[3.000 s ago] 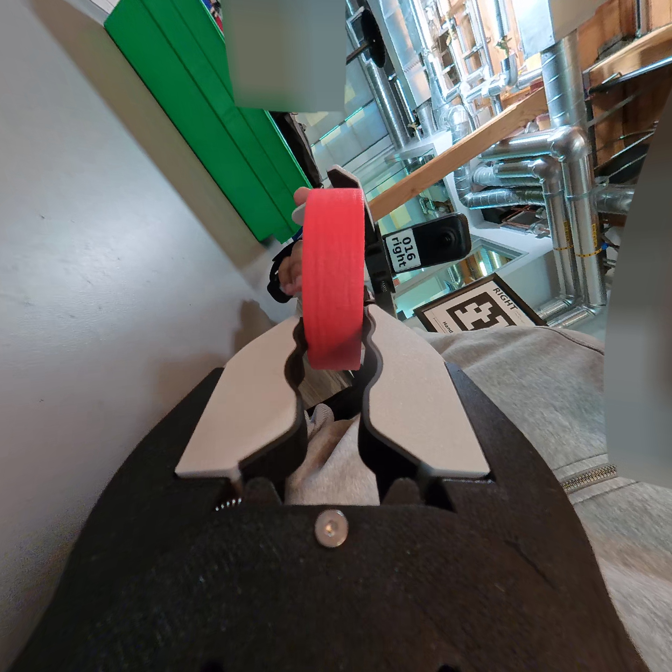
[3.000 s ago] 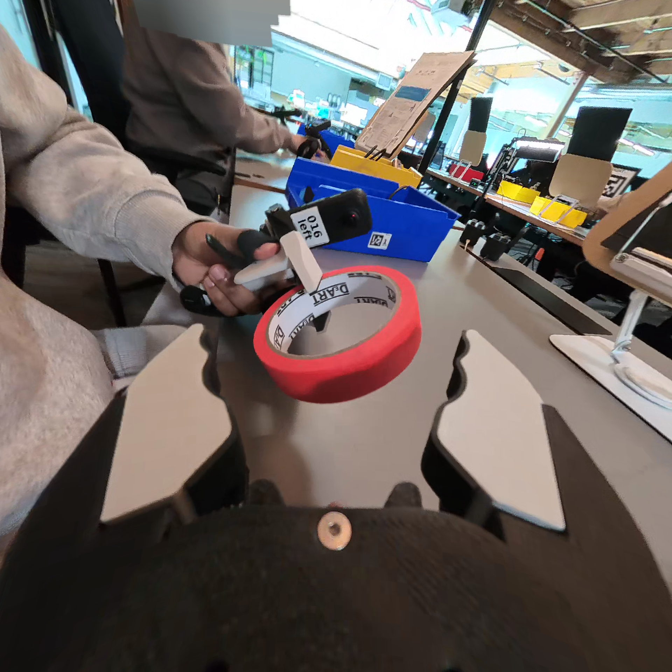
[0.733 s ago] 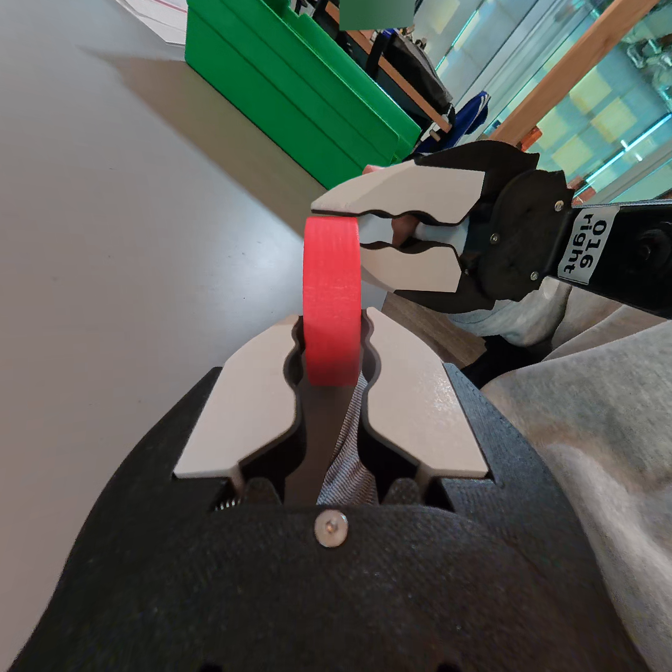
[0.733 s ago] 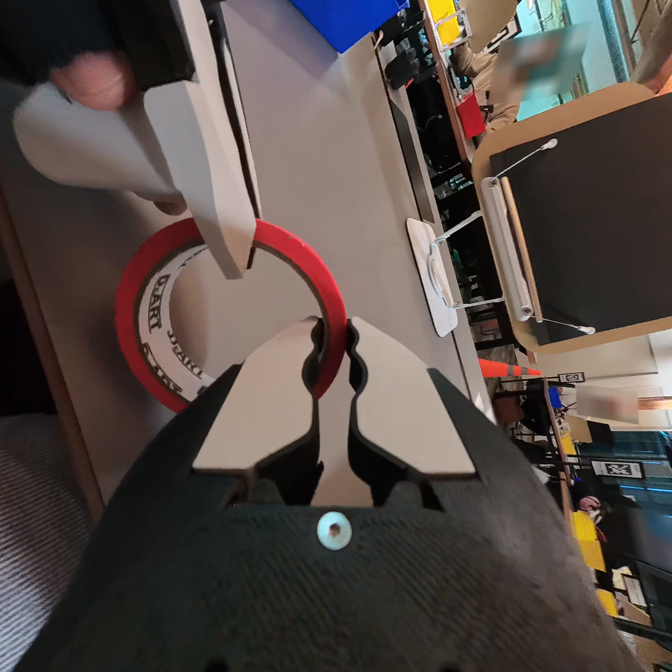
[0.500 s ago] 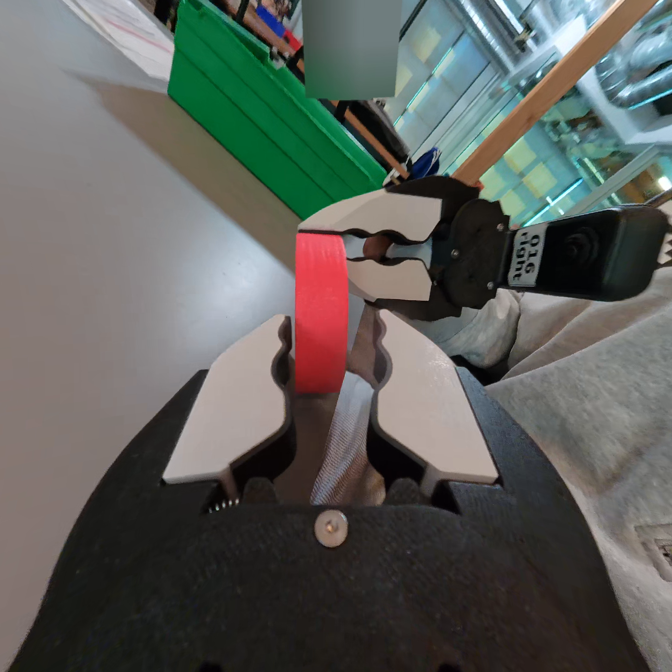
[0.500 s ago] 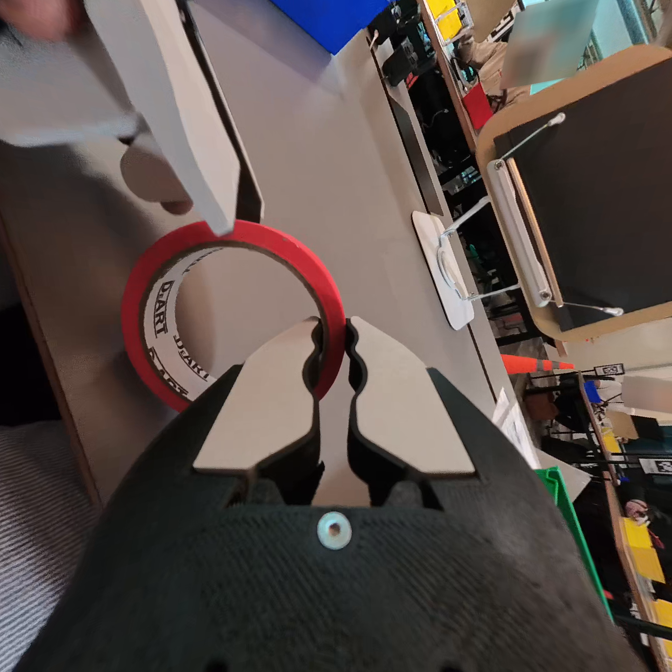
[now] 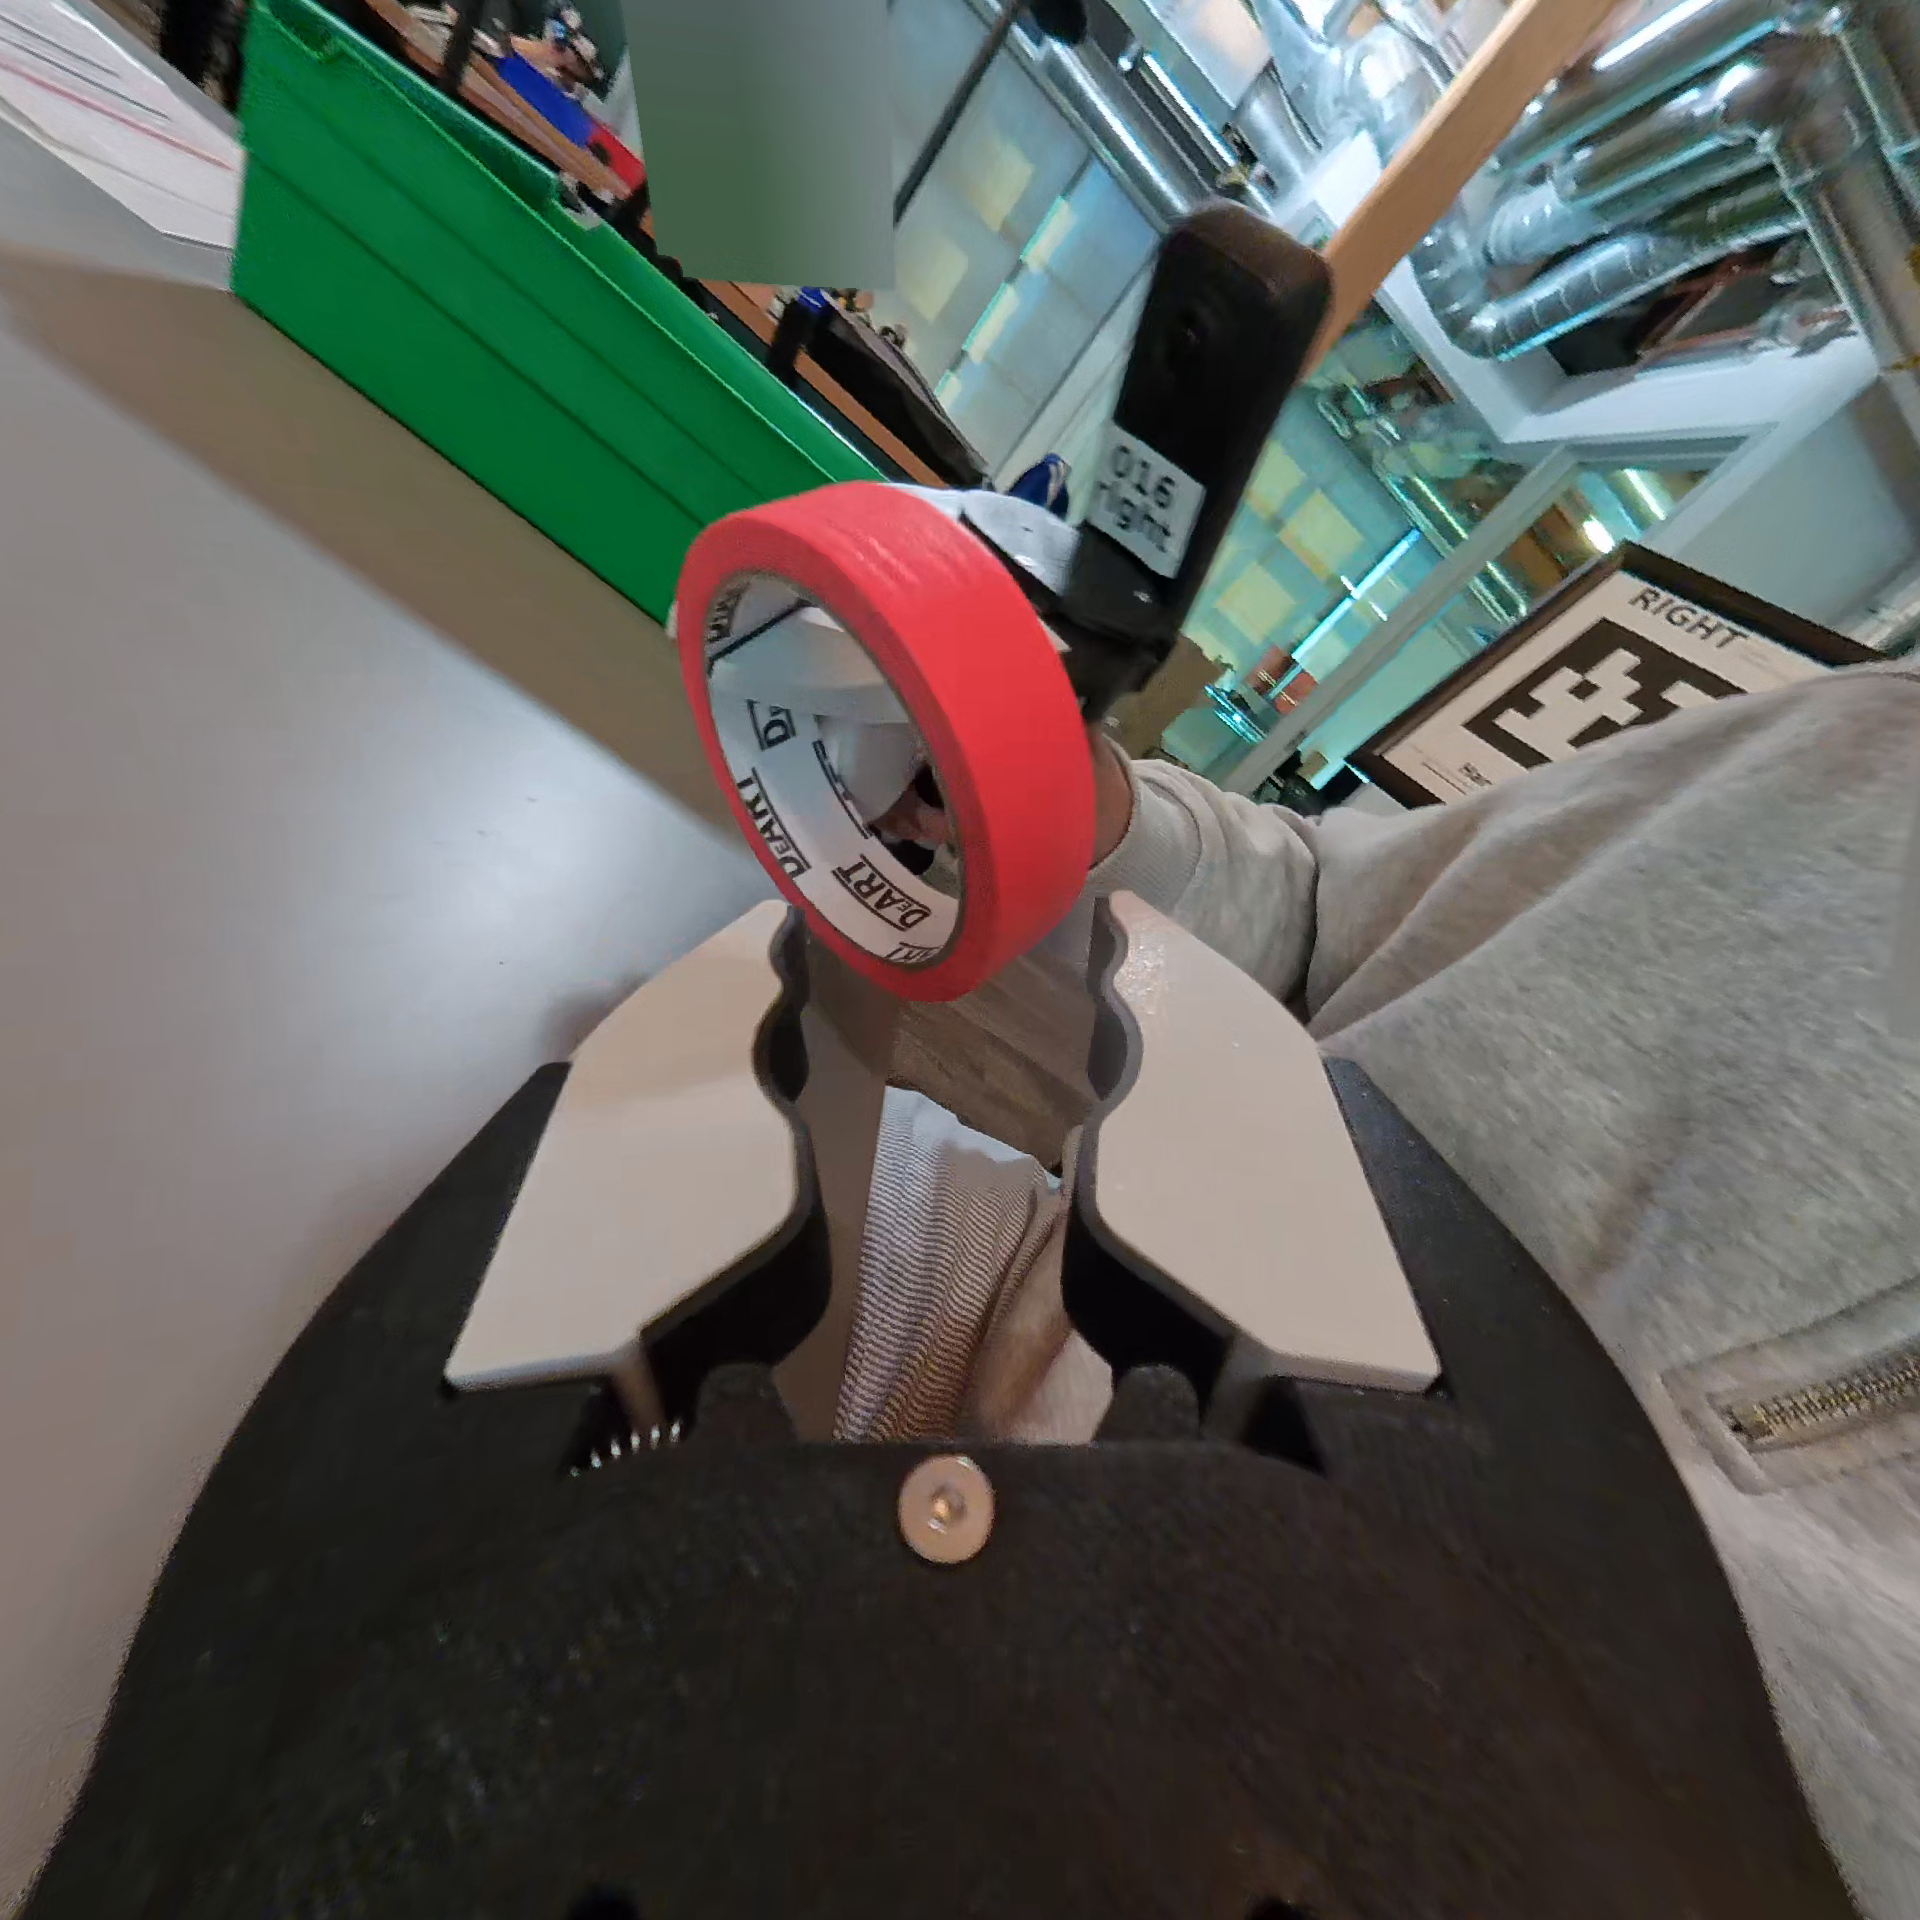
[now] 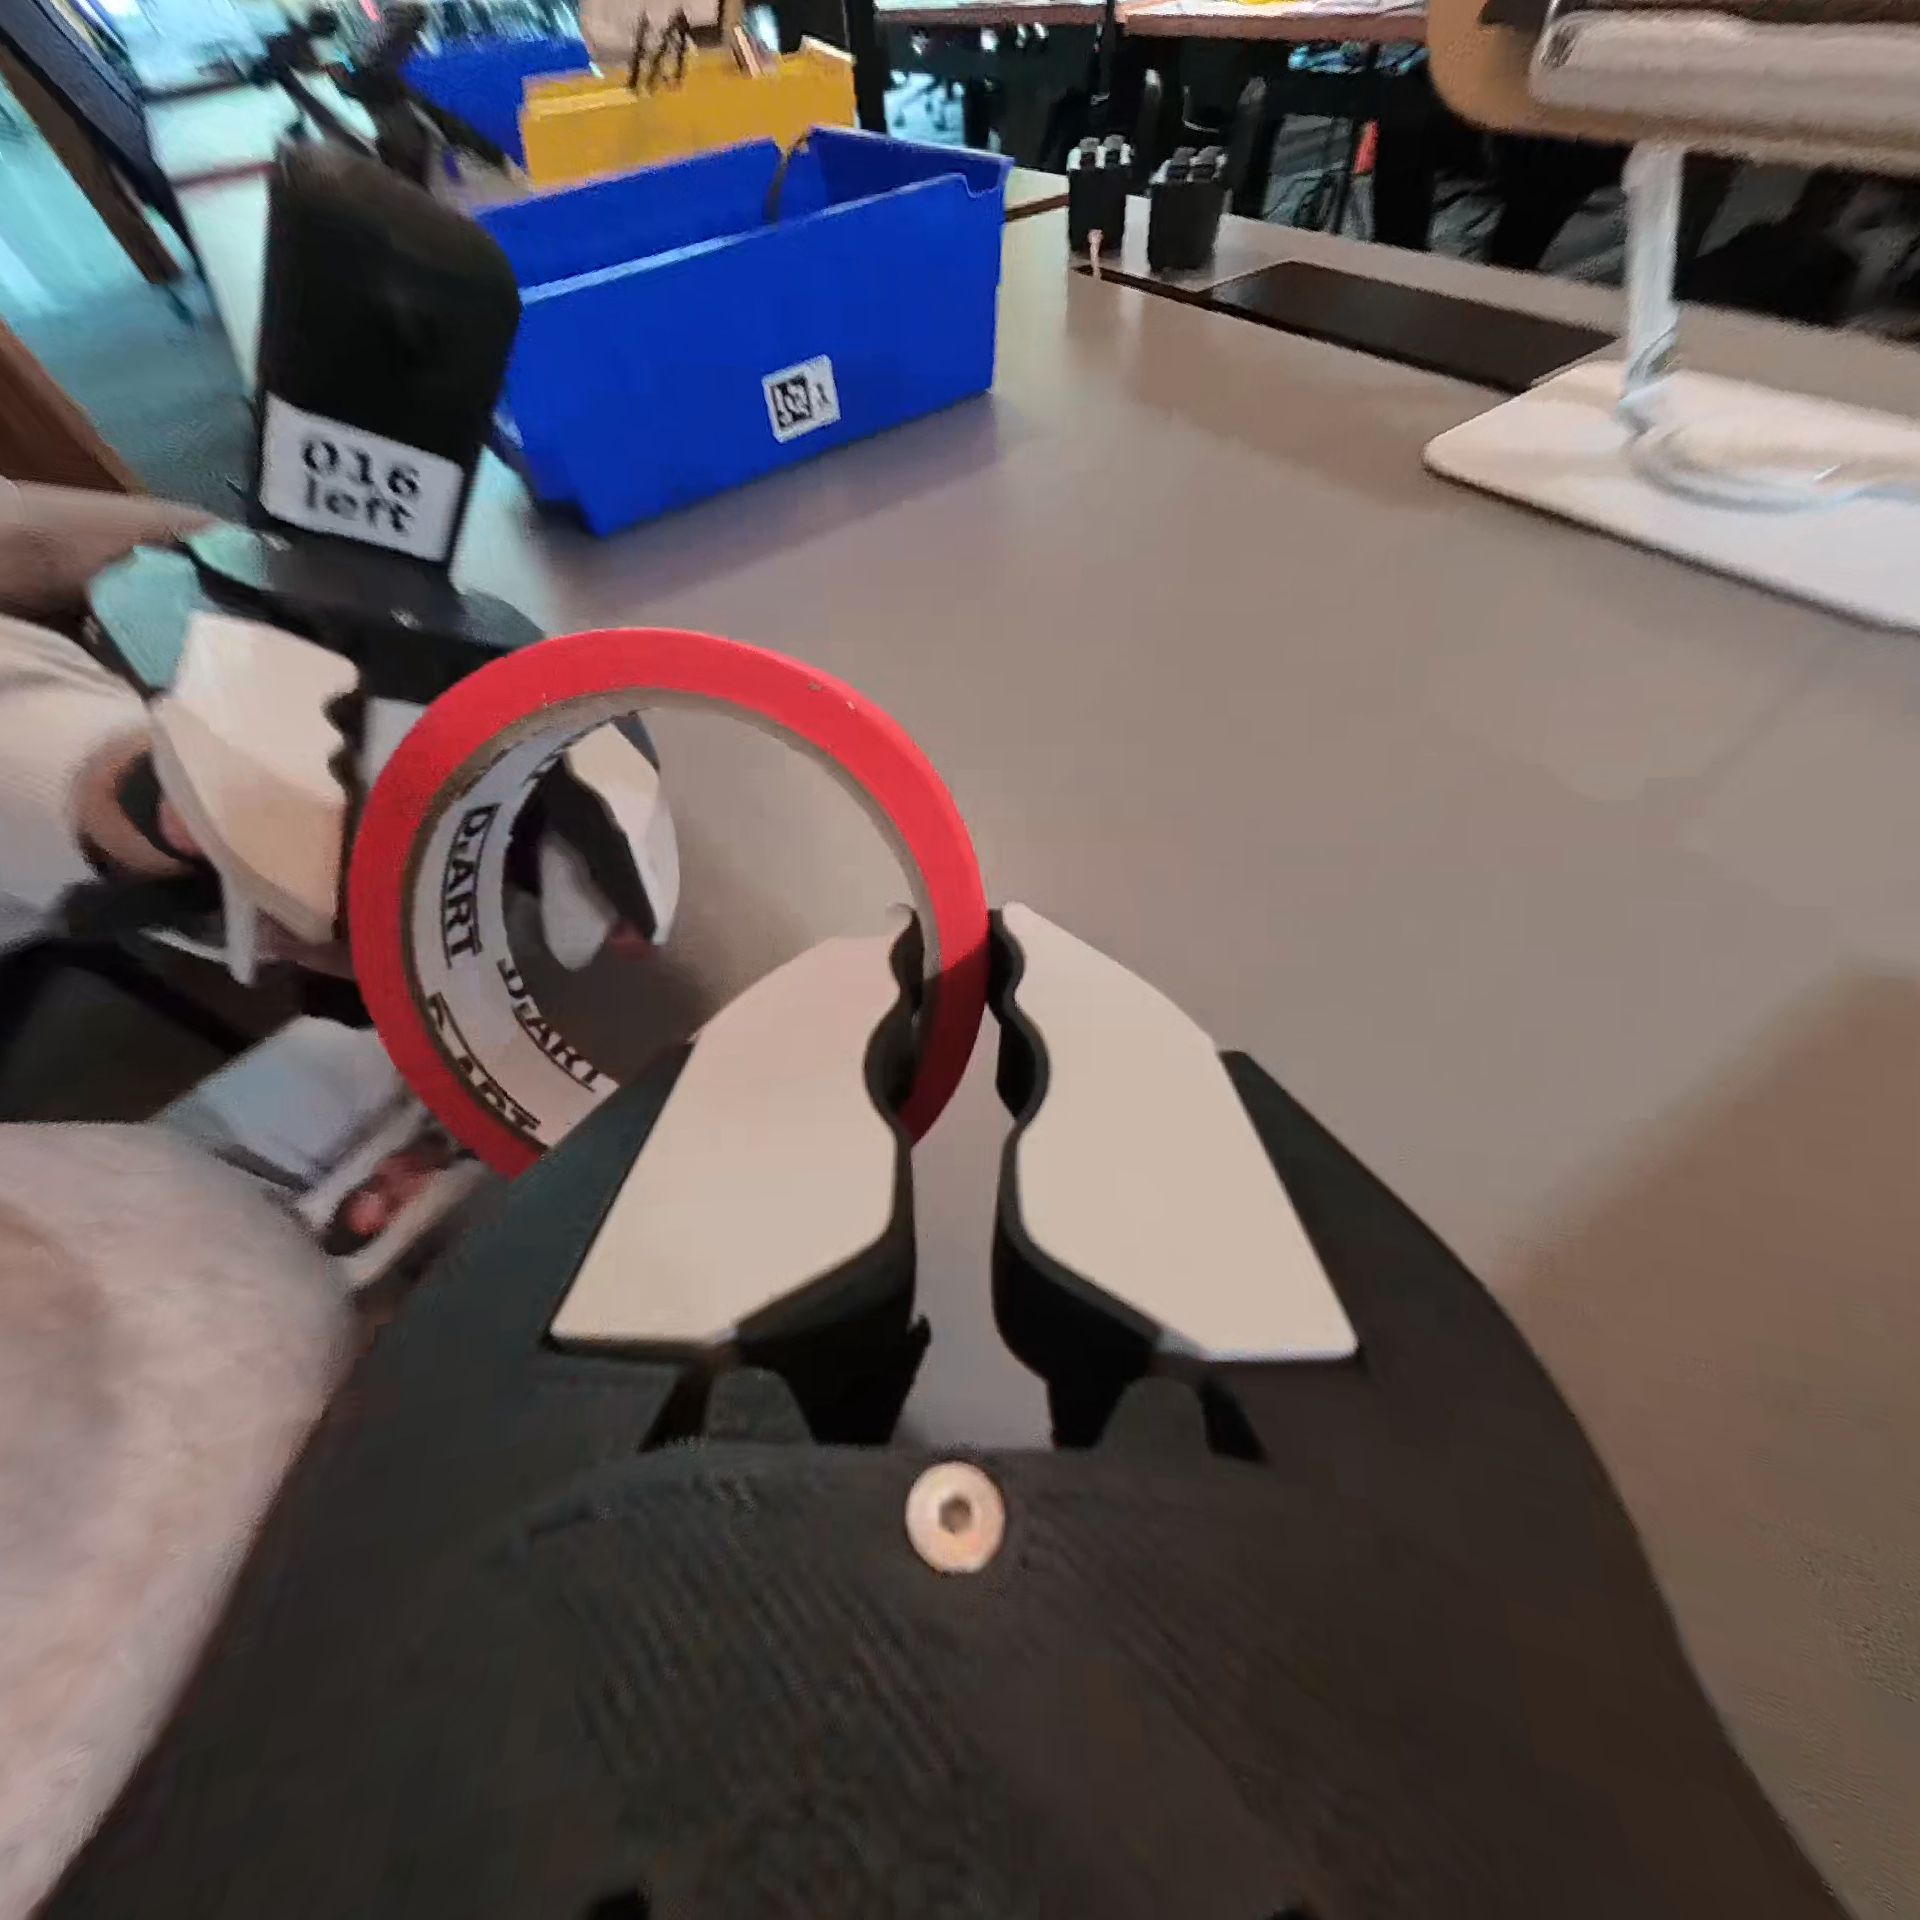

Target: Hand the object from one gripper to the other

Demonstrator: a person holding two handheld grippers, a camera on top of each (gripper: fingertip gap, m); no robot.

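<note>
Left wrist view: left tongs [image 7: 940,935] spread apart, red tape [image 7: 894,727] just beyond their tips, tabletop [image 7: 260,831] bare alongside. Right wrist view: right tongs [image 8: 951,925] clamped on the tape's [image 8: 665,883] rim, held above open tabletop [image 8: 1351,779].

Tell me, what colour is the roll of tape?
The roll of tape is red outside, with a white inner core bearing black print. The left wrist view shows it best.
</note>
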